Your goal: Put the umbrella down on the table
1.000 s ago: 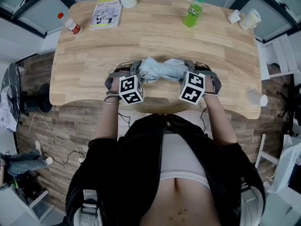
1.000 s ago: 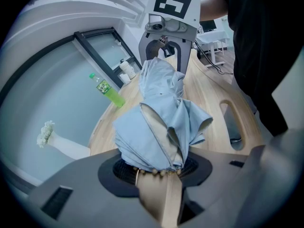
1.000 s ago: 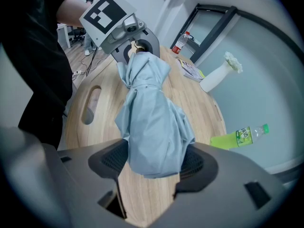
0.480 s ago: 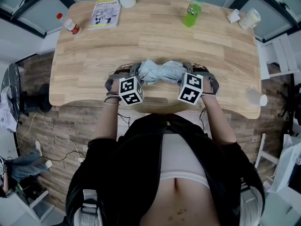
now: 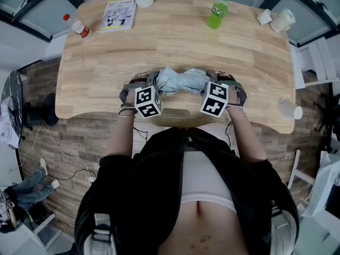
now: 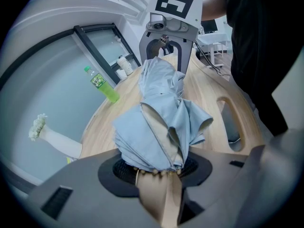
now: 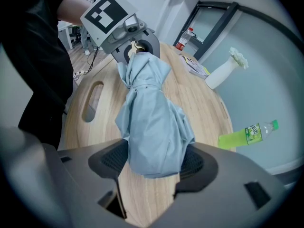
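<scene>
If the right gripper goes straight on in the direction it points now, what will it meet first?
The right gripper, shut on one end of the light blue folded fabric umbrella, points steeply down. Straight on it would likely meet the light wooden tabletop first; how near is unclear.

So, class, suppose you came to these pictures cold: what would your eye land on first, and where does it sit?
First, the folded pale blue umbrella, held lengthwise over the near edge of the wooden table. The left claw grips one end and the right claw grips the other. Next comes the bright green bottle, standing at the table's far side, right of centre.
</scene>
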A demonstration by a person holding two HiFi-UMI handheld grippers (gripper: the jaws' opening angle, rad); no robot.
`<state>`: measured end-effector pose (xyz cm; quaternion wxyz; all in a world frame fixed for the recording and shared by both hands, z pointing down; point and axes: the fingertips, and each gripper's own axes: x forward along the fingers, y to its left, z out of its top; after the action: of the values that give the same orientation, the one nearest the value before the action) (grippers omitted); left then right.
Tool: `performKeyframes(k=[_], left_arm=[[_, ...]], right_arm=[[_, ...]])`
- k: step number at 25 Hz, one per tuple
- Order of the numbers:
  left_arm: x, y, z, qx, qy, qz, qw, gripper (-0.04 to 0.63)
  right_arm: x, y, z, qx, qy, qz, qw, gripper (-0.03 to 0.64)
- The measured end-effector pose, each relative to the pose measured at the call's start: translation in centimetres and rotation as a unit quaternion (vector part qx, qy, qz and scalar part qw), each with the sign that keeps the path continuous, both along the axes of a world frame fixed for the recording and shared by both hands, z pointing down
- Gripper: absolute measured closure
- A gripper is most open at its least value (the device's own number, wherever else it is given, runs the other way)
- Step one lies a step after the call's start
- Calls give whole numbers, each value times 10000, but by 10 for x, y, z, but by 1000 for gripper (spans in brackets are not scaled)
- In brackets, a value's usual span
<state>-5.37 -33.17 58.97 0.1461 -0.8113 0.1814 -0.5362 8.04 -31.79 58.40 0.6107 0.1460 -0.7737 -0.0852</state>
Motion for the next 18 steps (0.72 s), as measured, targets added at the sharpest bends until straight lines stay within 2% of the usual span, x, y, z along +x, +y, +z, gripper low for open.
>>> performKeyframes(k=[18], left_arm=[[-2, 2, 12, -133, 112, -115, 9998, 393]], right_arm=[[-2, -1, 6, -14, 127, -76, 9999, 290]])
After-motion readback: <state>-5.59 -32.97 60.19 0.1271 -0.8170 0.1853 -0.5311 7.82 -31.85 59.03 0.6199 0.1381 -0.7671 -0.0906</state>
